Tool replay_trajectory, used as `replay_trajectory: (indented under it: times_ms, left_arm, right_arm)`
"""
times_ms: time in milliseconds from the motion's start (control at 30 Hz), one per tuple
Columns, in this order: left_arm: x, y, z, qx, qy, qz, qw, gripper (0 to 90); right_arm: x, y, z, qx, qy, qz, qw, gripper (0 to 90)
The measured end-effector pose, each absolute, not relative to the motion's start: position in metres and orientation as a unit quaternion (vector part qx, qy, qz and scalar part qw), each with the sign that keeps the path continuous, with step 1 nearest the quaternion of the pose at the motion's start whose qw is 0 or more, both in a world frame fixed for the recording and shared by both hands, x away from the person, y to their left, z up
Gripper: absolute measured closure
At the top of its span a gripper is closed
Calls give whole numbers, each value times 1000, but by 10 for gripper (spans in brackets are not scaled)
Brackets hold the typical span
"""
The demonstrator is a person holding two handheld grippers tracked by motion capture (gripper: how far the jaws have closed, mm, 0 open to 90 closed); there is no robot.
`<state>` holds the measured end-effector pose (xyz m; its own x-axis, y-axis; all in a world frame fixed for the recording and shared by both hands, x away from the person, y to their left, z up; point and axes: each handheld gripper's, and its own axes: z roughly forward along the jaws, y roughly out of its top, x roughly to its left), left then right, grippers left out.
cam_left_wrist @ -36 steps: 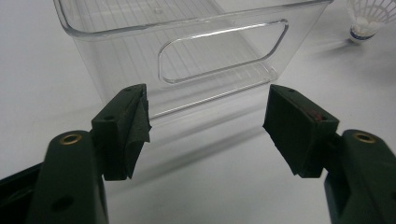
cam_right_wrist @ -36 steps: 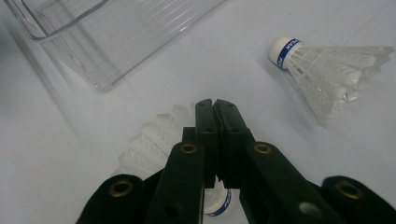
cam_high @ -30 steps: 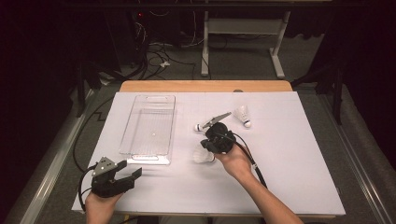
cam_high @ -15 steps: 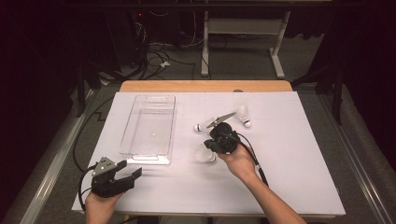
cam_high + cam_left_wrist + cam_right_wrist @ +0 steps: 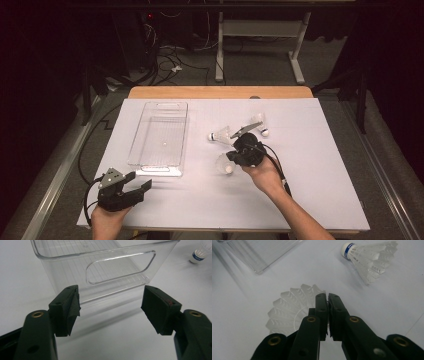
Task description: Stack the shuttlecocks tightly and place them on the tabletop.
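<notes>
Right claw (image 5: pixel 328 298) shifted, pinching shuttlecock (image 5: pixel 289 311) rim

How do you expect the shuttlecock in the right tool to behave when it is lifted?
The shuttlecock is probably very light: its skirt is thin and translucent. The feathers look fragile, so the right tool, shut on the skirt's rim, might bend them. Set down, its cone shape may roll in an arc.

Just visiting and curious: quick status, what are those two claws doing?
Right gripper shut on shuttlecock. Left gripper open, facing clear bin. Nothing in the way.
</notes>
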<state>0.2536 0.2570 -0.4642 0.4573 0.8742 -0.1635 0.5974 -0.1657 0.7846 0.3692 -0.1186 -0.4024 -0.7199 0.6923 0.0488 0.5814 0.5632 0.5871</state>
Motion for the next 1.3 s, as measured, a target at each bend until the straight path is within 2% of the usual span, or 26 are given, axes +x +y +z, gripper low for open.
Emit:
replay_trajectory:
  times_ms: [1300]
  left_arm:
    - [253, 256, -464, 749, 491, 166, 413, 318]
  right_arm:
    - [362, -163, -420, 393, 871, 281, 91, 847]
